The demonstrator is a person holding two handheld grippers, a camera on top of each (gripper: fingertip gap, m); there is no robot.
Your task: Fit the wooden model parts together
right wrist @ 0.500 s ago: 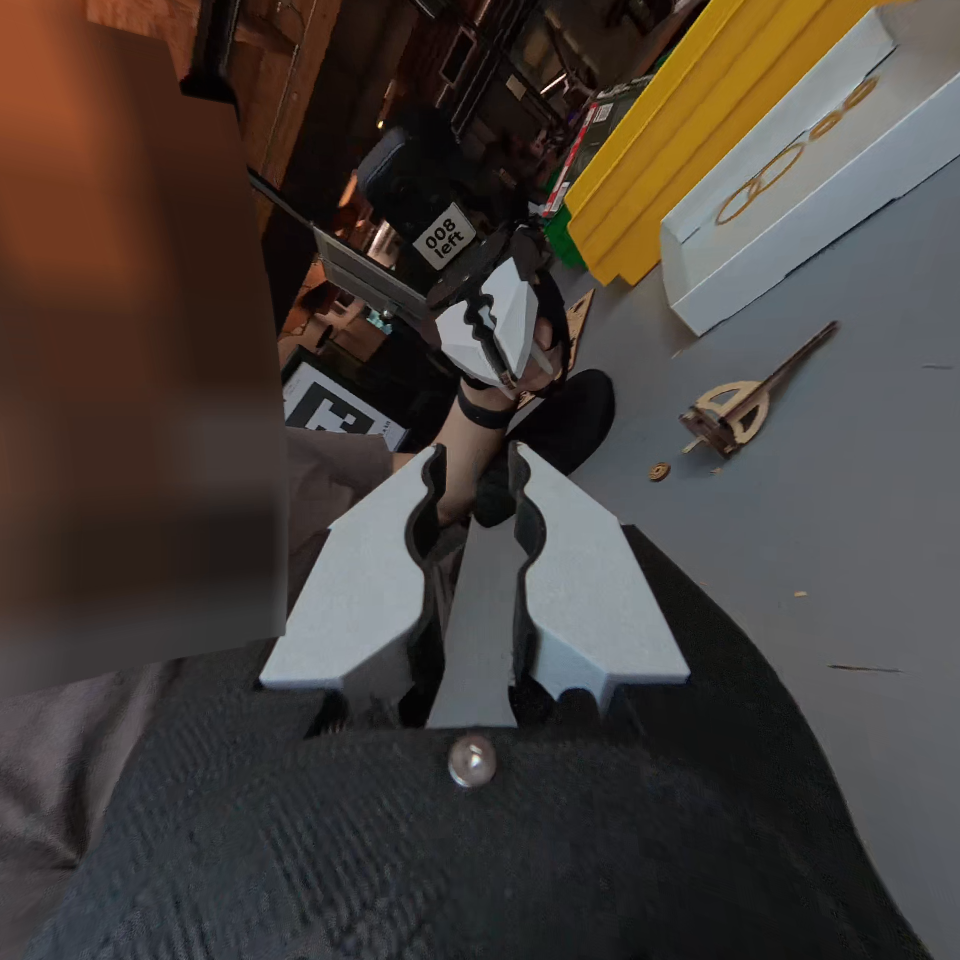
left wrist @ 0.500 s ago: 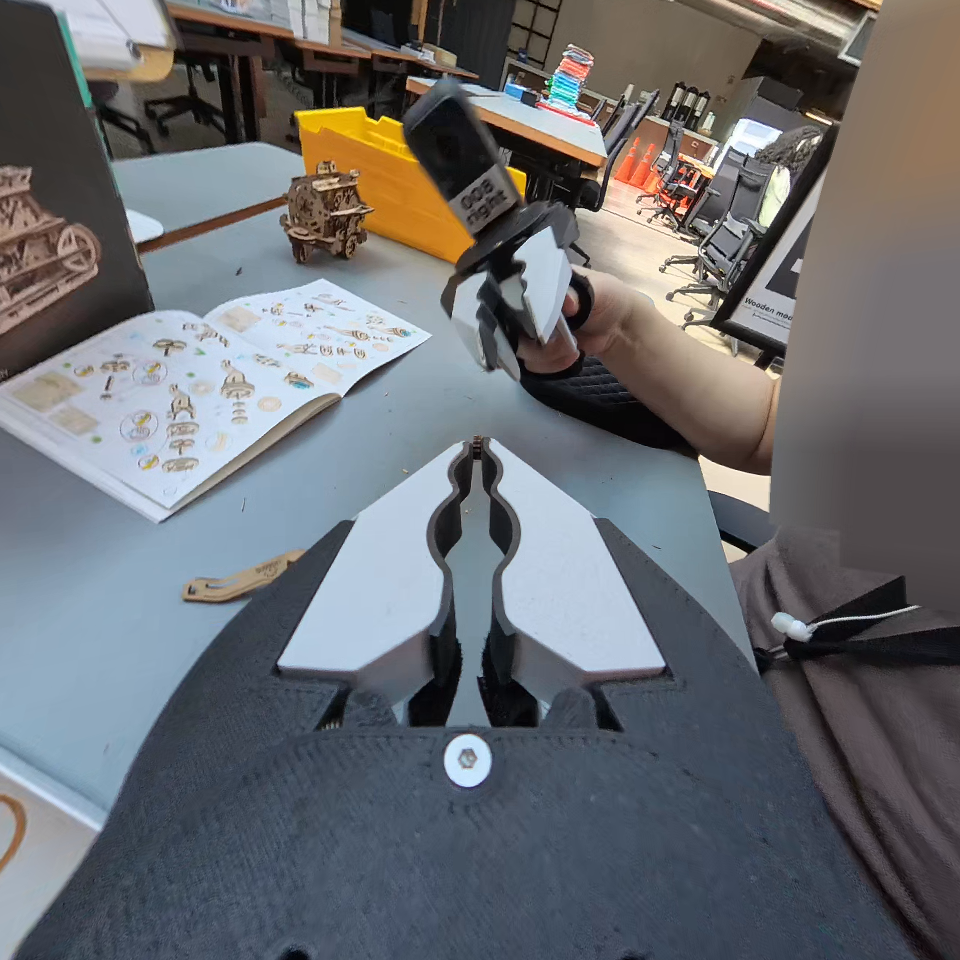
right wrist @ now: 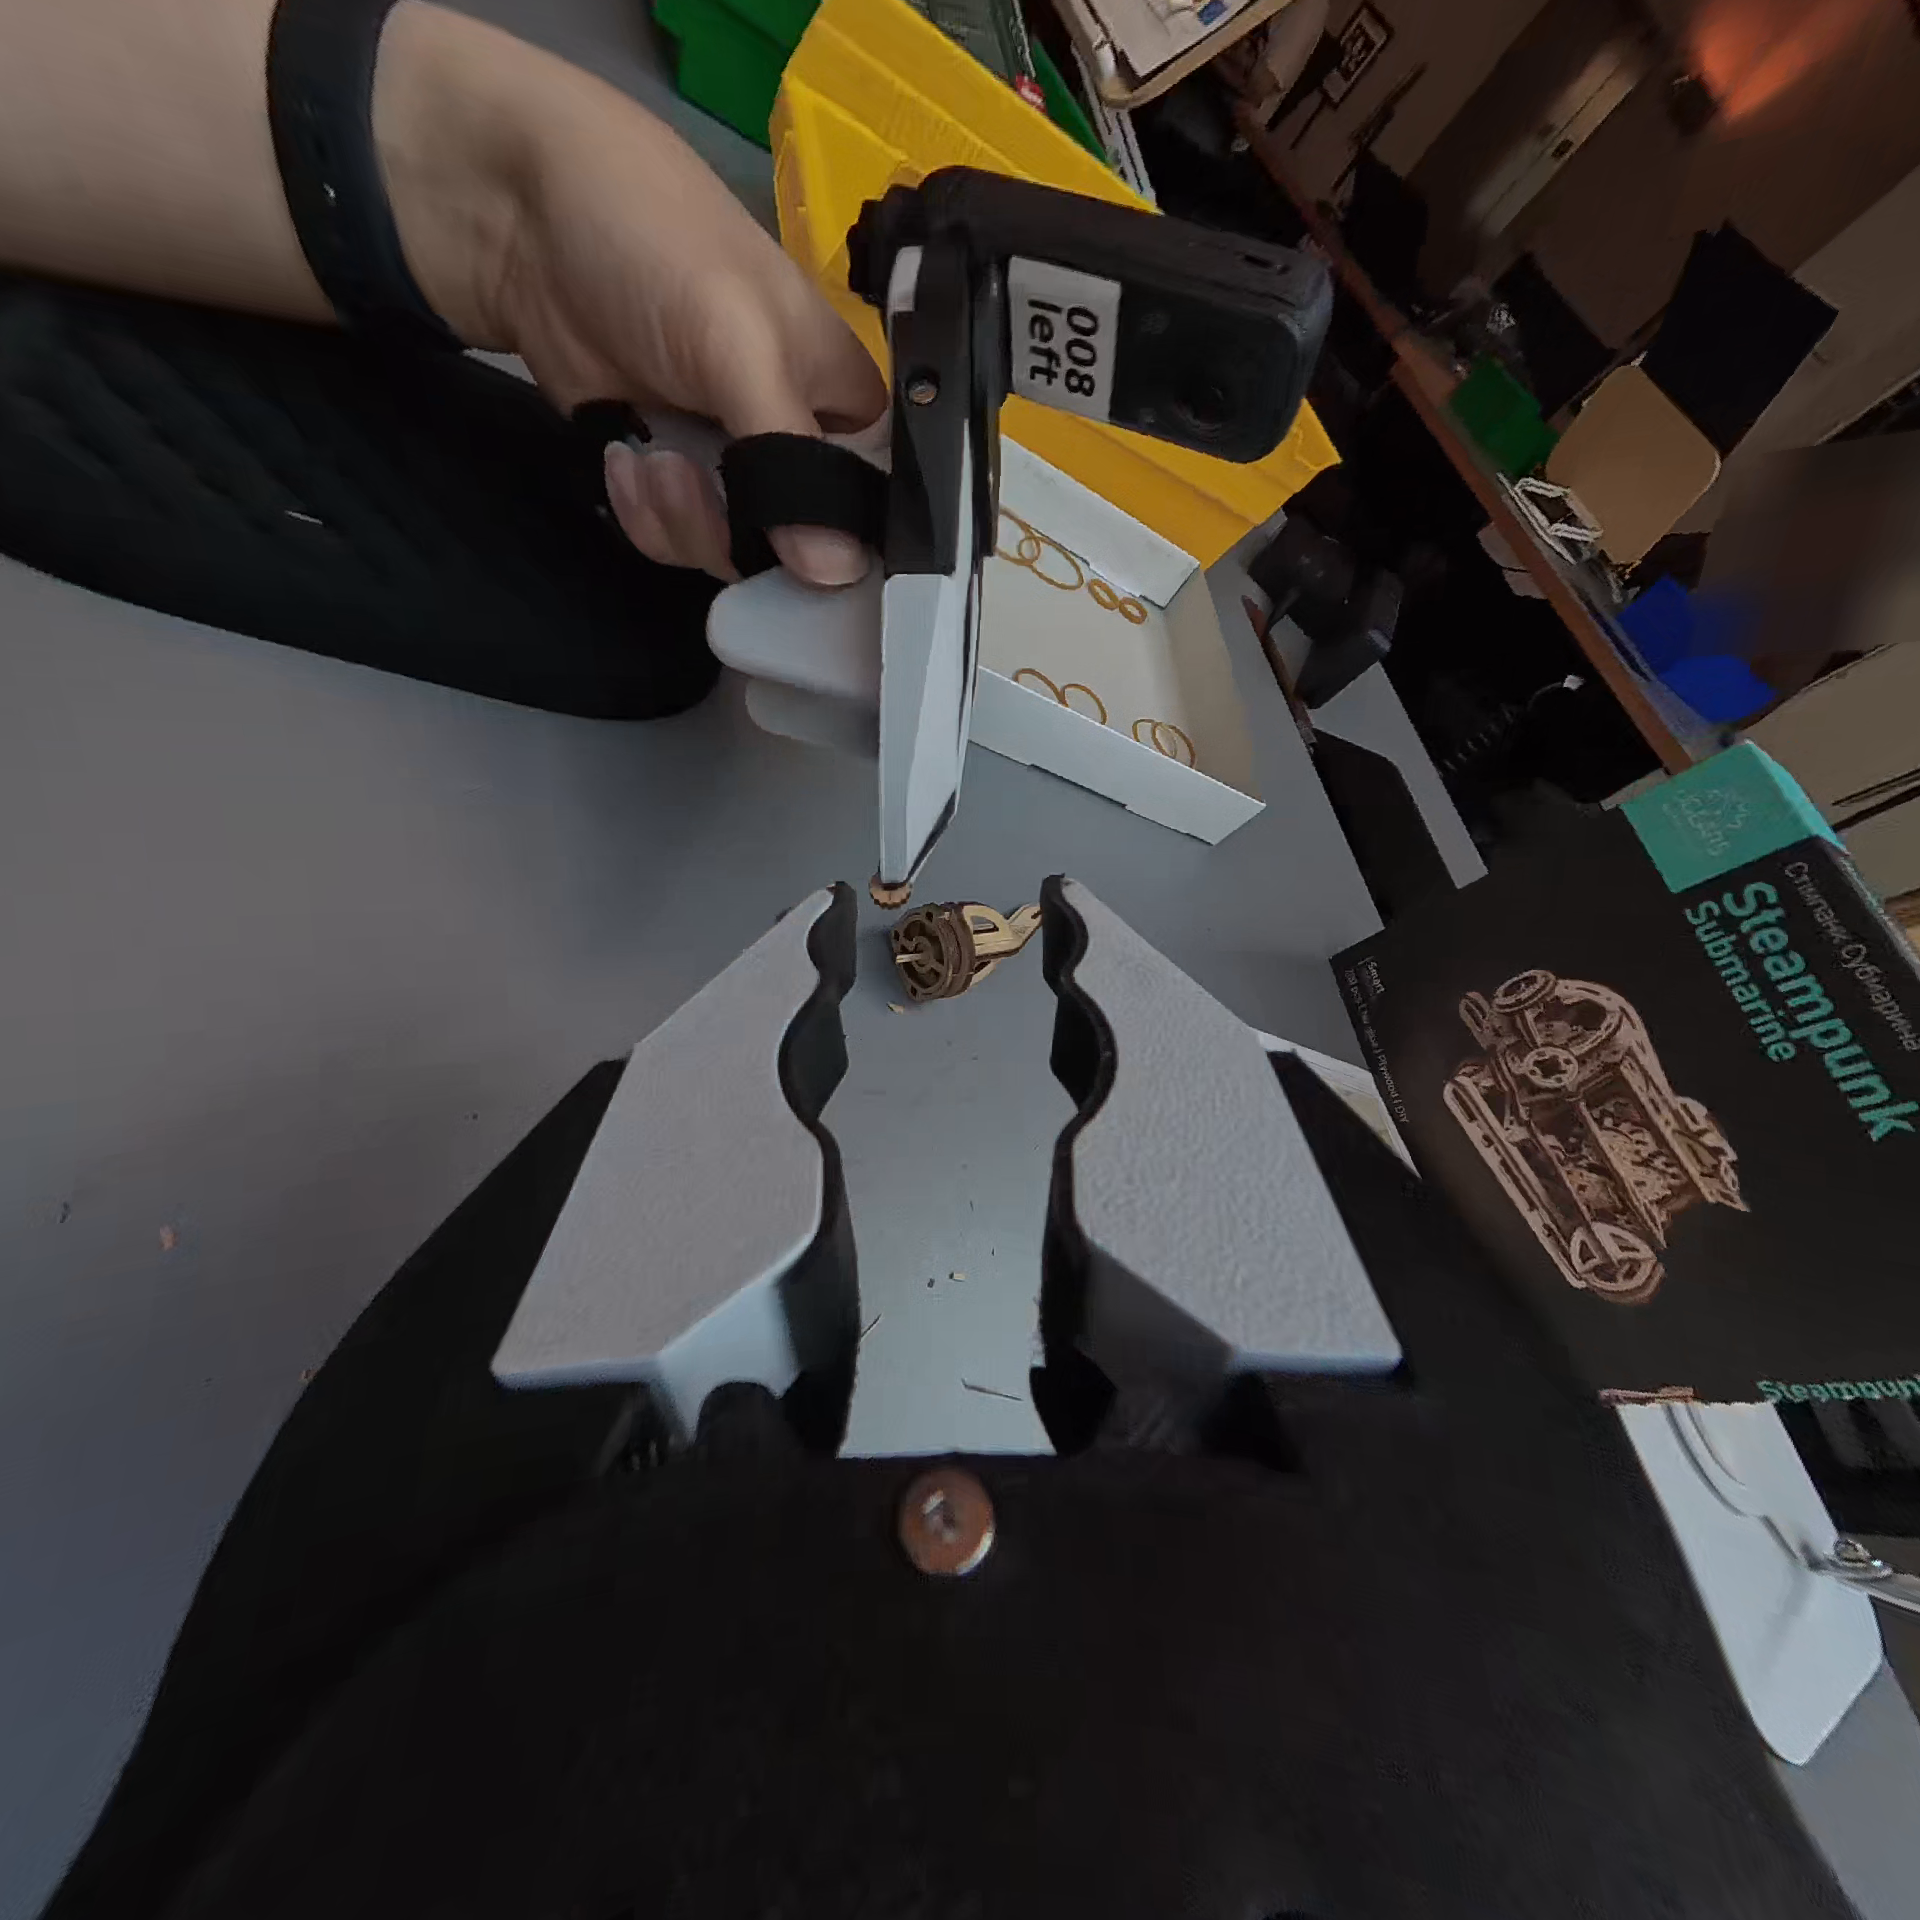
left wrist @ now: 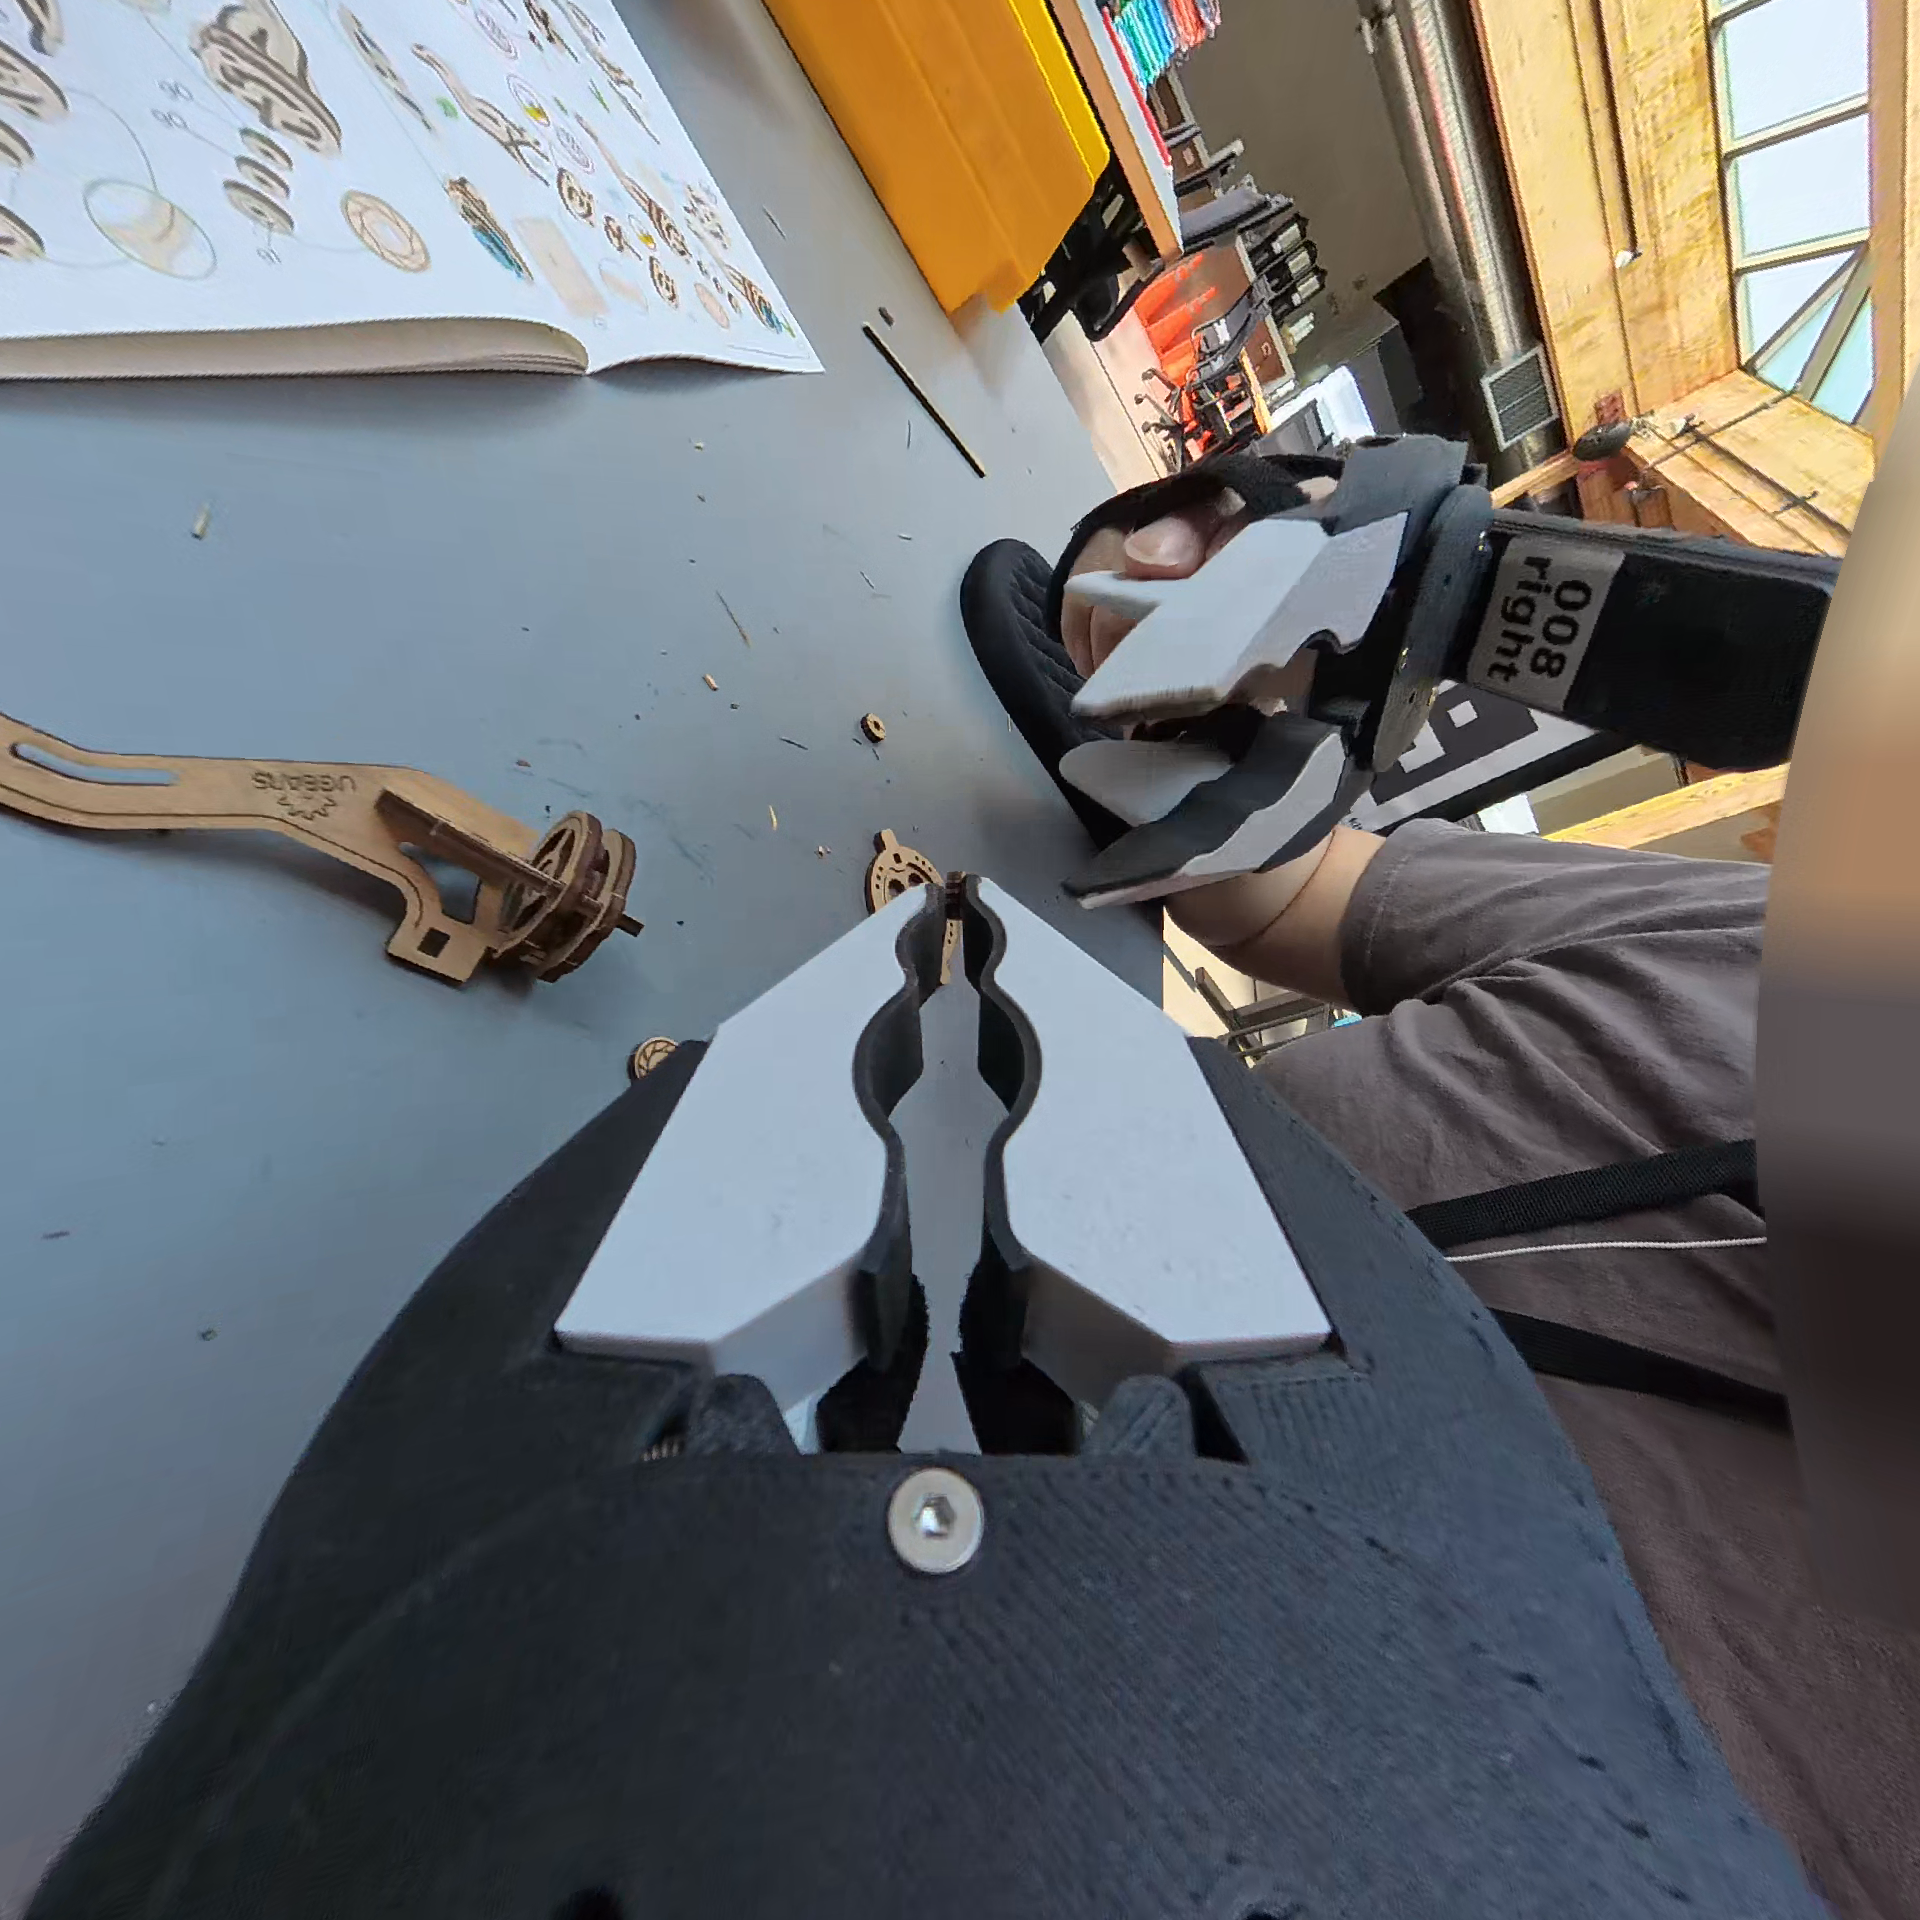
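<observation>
My left gripper [left wrist: 948,902] is shut on a small wooden gear [left wrist: 943,930], held by its edge at the fingertips just above the grey table [left wrist: 416,1195]. A wooden lever with a wheel assembly [left wrist: 499,883] lies to its left. In the right wrist view my right gripper [right wrist: 948,902] is open, and the wheel assembly [right wrist: 940,951] lies on the table between its fingertips, untouched. The left gripper [right wrist: 891,878] hangs there point down with the gear [right wrist: 888,890] just left of the wheel. The right gripper [left wrist: 1075,800] also shows at the table's right edge.
An open instruction booklet [left wrist: 364,187] lies at the far left. A yellow bin [left wrist: 935,135] stands behind it. Small wooden discs [left wrist: 652,1055] lie near the left gripper. A white tray with rubber bands [right wrist: 1101,665] and a black kit box [right wrist: 1662,1091] stand past the assembly.
Both grippers have dropped from mid-air to the table at the wheel assembly. The right gripper has opened wider. The left gripper stays shut on the small gear.
</observation>
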